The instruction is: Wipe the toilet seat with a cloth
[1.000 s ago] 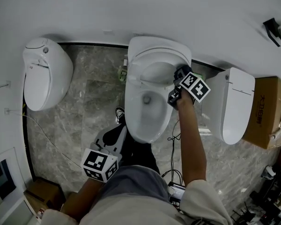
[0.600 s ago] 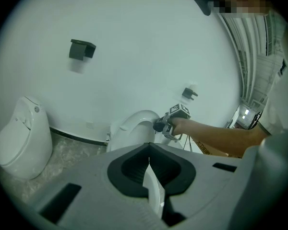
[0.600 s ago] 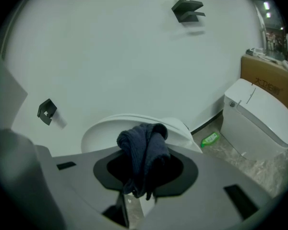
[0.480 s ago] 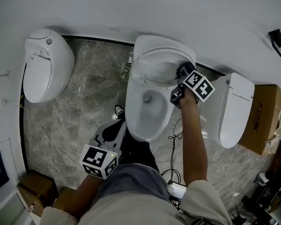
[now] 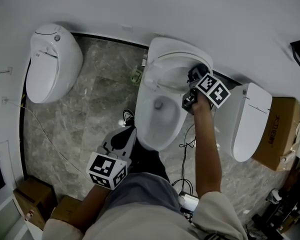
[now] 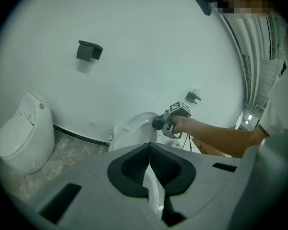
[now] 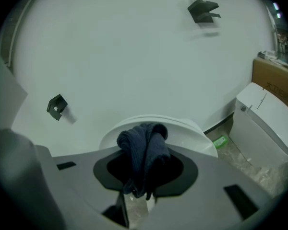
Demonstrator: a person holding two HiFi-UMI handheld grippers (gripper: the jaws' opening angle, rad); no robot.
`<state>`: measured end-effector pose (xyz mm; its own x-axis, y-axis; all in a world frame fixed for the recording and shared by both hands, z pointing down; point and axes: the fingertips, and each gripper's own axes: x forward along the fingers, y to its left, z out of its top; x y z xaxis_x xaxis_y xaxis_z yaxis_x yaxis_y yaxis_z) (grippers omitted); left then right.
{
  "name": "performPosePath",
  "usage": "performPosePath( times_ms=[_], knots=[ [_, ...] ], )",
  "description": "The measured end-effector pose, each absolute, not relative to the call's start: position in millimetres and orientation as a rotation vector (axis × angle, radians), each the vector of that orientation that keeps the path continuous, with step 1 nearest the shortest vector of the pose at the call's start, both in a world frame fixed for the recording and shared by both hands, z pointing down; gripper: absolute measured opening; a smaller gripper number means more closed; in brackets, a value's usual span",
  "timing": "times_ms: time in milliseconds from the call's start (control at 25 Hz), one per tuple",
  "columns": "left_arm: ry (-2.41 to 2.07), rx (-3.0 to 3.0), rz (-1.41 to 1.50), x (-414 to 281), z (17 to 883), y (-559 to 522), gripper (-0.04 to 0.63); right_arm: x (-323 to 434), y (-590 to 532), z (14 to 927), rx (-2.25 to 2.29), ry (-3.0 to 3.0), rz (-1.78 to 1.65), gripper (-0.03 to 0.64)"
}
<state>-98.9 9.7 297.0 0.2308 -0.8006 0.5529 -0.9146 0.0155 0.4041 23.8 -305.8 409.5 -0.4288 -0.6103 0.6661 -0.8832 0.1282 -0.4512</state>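
Note right claw (image 7: 140, 193) clamped on dark cloth (image 7: 145, 152), at 2 o'clock edge of toilet seat (image 5: 155, 79) in head view. Expect rest of ring toward 9 o'clock, long axis 12–6. Note left claw (image 6: 149, 166) shut, empty, well apart at 7 o'clock

Three toilets along wall (image 5: 140, 4): middle toilet (image 5: 162, 131) before me, left toilet (image 5: 52, 66) and right toilet (image 5: 247, 121) flanking. Box (image 5: 277, 131) right of right toilet. My right gripper (image 5: 194, 78), cloth (image 7: 145, 152) in it, over middle toilet's rear right rim. Left gripper (image 5: 122, 138) by its front left.
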Motion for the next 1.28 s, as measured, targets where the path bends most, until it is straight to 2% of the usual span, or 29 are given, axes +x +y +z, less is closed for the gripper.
performPosePath(
  times_ms=[800, 1280],
  knots=[
    [-1.609, 1.758, 0.160, -113.6, 297.8, 5.2, 0.009, -34.0, -291.2, 405.9, 1.378, -2.174, 1.129, 0.101],
    [-1.615, 1.711, 0.176, -127.7, 310.8, 11.4, 0.009, -75.3, -269.7, 430.3, 1.187, -2.238, 0.803, 0.101]
  ],
)
